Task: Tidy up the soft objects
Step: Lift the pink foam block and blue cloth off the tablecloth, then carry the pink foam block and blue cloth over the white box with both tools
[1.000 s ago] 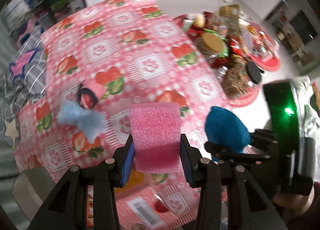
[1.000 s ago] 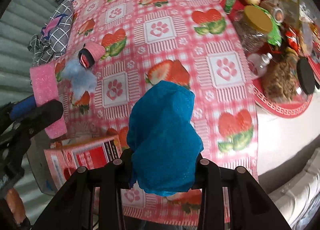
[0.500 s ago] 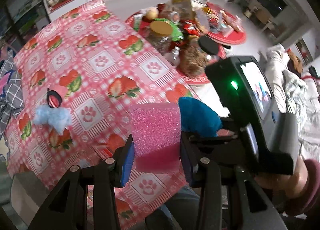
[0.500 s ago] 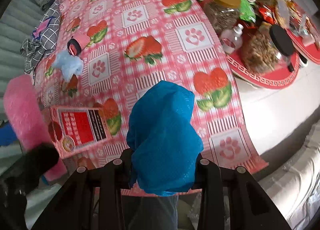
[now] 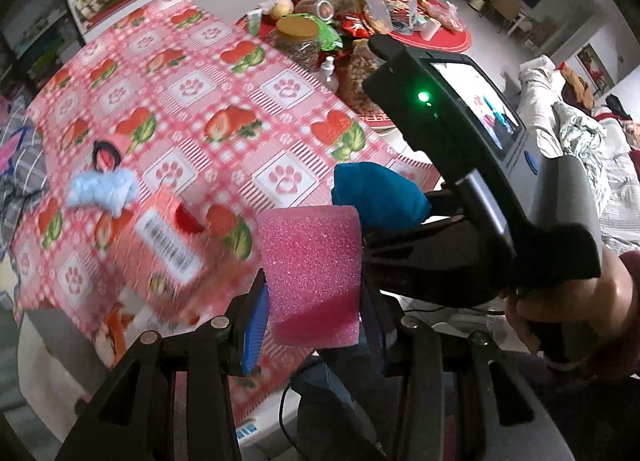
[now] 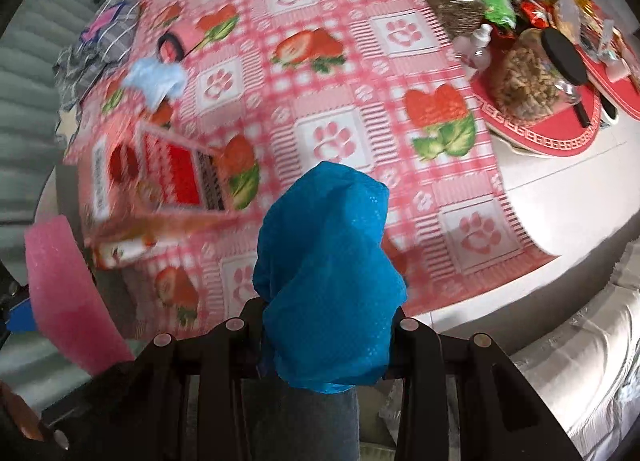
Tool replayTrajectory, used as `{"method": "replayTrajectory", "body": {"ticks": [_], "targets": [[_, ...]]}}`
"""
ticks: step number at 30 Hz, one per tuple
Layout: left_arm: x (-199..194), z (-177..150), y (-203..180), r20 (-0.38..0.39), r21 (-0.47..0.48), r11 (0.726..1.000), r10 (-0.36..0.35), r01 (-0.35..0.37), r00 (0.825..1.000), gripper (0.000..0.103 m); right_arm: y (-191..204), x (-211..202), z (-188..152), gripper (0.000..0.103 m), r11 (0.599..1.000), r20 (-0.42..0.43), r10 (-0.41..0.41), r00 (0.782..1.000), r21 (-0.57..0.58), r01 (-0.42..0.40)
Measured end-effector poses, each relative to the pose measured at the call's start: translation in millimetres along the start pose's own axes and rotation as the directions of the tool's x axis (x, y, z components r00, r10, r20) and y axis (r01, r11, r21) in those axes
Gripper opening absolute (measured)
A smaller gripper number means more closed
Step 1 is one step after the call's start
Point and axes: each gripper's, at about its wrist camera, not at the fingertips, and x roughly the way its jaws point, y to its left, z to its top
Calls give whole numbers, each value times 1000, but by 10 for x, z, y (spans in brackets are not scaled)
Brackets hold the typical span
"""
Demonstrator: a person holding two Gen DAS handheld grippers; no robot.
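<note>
My left gripper [image 5: 314,297] is shut on a pink foam sponge [image 5: 312,273], held off the near edge of the table; the sponge also shows in the right wrist view [image 6: 68,293]. My right gripper [image 6: 328,337] is shut on a blue mesh cloth [image 6: 326,281], close beside the left one; the cloth also shows in the left wrist view [image 5: 376,197]. A light blue fluffy piece [image 5: 102,191] and a small pink roll [image 5: 106,153] lie on the strawberry tablecloth [image 5: 224,101]; the right wrist view shows both, the fluffy piece [image 6: 156,77] and the roll [image 6: 176,41].
A pink and red cardboard box [image 6: 168,181] lies at the table's near edge, also in the left wrist view [image 5: 176,257]. Jars, bottles and snack packets [image 6: 520,33] crowd red mats at the far right. A checked cloth [image 6: 96,37] hangs at the left.
Both grippers have drawn back and up from the table with their loads. The table looks farther off, and the box now shows at its near edge.
</note>
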Motion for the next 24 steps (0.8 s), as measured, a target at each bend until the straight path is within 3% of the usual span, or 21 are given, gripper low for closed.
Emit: {"method": "replayTrajectory", "body": {"ticks": [12, 18, 24], "targets": [[-242, -527, 505, 40, -212, 976, 55, -46, 998, 46, 571, 36, -234, 38, 985, -20, 19, 1000, -171, -22], [-421, -766, 821, 78, -343, 935, 123, -89, 989, 46, 899, 18, -281, 38, 961, -30, 20, 999, -277, -27], [-570, -1059, 1169, 95, -477, 871, 185, -119, 978, 46, 1281, -32, -331, 38, 917, -31, 19, 999, -398, -29]]}}
